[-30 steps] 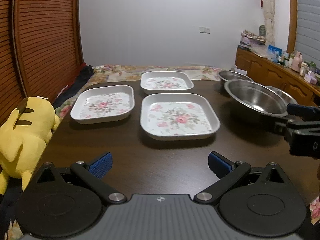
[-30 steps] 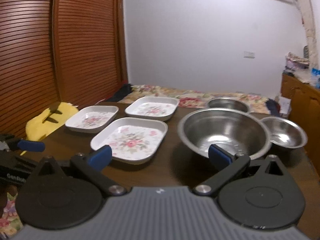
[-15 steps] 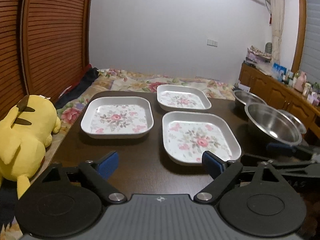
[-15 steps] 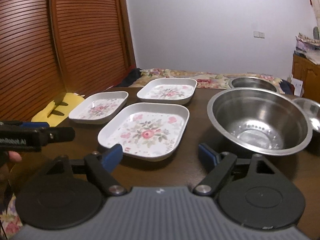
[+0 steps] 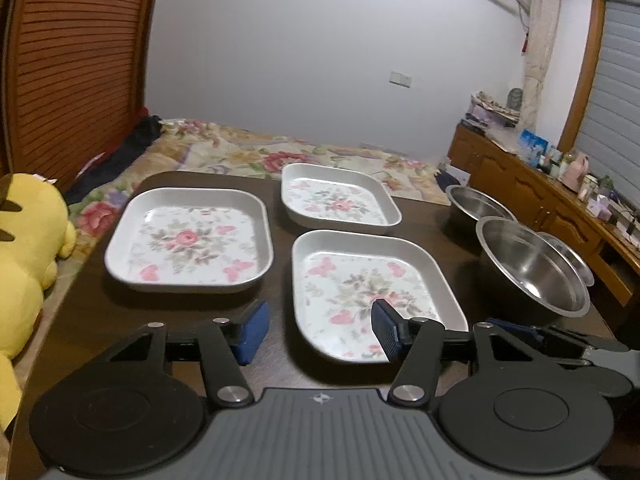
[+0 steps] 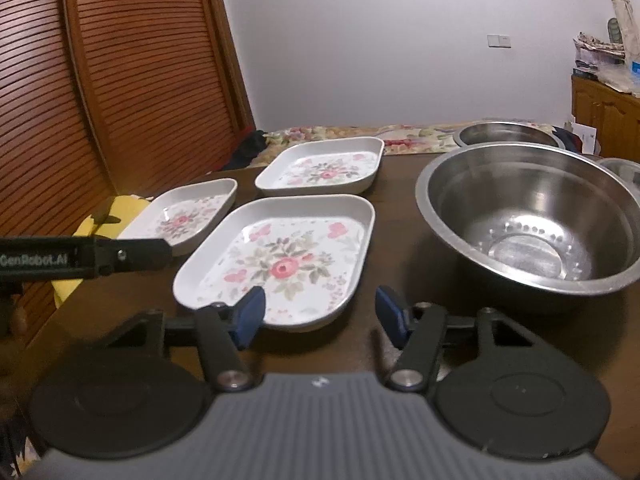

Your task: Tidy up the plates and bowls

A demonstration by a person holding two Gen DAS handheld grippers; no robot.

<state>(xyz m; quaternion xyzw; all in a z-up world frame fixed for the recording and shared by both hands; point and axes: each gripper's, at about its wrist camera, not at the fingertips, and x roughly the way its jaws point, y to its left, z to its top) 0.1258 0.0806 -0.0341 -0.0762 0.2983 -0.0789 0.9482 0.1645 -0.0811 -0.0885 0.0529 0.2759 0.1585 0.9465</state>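
Observation:
Three white square plates with rose prints lie on the dark table: a left plate [image 5: 188, 240], a far plate [image 5: 340, 200] and a near plate [image 5: 372, 292]. My left gripper [image 5: 318, 332] is open and hovers at the near plate's front left corner, its right finger over the plate. My right gripper [image 6: 320, 316] is open at the front edge of that same near plate [image 6: 280, 260], its left finger over the rim. To the right stands a large steel bowl [image 6: 532, 220], with a second steel bowl [image 6: 508, 134] behind it and a small one [image 6: 624, 172] partly hidden.
A yellow plush toy [image 5: 24, 260] lies off the table's left edge. A bed with a floral cover [image 5: 256, 152] is beyond the far edge. A wooden sideboard with small items [image 5: 560, 196] runs along the right. Slatted wooden doors [image 6: 100, 80] stand at the left.
Both grippers have come forward and toward each other, onto the near plate's front edge. The jaws of each have narrowed but remain open. Plates and bowls have not moved.

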